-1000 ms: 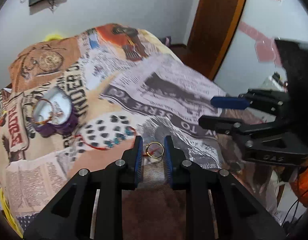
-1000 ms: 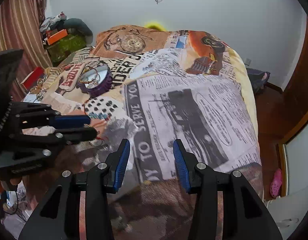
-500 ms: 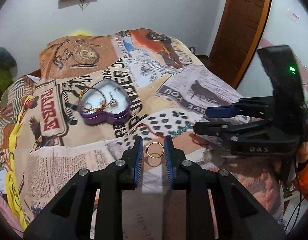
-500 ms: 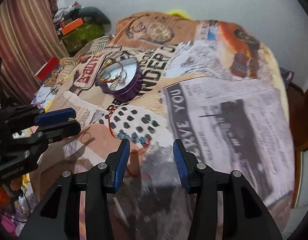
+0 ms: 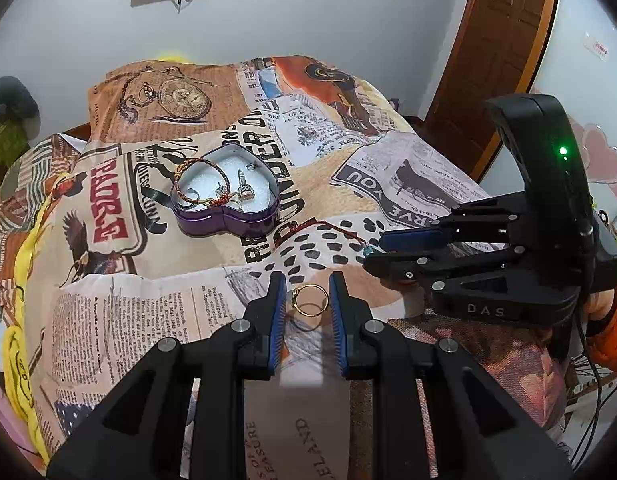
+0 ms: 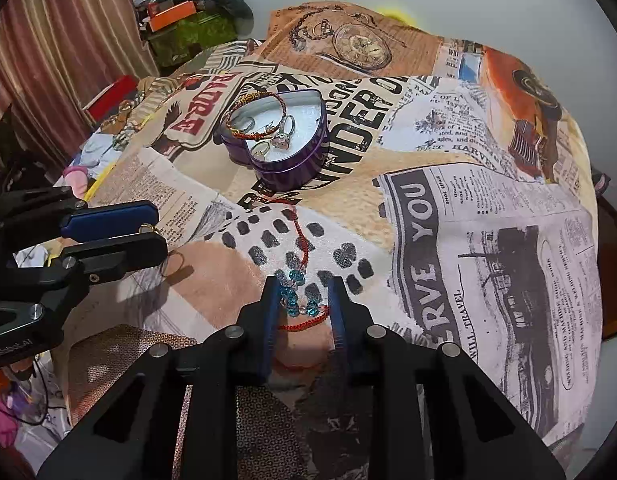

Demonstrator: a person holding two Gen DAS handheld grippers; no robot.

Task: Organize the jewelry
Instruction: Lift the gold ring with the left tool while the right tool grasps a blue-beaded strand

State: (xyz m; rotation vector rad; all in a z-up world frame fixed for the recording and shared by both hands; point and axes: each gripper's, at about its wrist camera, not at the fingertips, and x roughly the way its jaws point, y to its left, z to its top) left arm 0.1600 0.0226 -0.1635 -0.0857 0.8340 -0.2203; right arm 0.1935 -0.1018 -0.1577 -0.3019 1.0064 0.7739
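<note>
So the left gripper [image 5: 307, 309] has a thin gold ring [image 5: 309, 300] pinched edge-on between its blue pads, carried just above the newspaper-print bedspread [image 6: 488, 208]; you can see the ring's shadow on the fabric below it. That ring looks light, rigid and slick, so my guess is it could twist or pop out if the squeeze eases off at all, and holding it across the band like this seems the sensible way. The right gripper [image 6: 303, 304] is pointed steeply down at the bed and its jaws are closing around a red cord bracelet with teal beads [image 6: 296, 294], which lies on the spotted patch of the print. The beaded stretch and a bit of cord sit between the pads, but I can't tell if they're biting yet. That one's the opposite kind of thing: floppy, near weightless, and the cord trails off toward the tin, so it'll dangle and swing once lifted. I'd grab the bead cluster since it's the bulkiest part, though the beads look glassy and might slide. The purple heart-shaped tin [image 5: 225, 200] sits open farther up the bed, well apart from both grippers, already holding a braided bracelet and a few rings on white padding. Both tools angle downward, the left one less steeply, with the right one showing off to the side in the left view.
</note>
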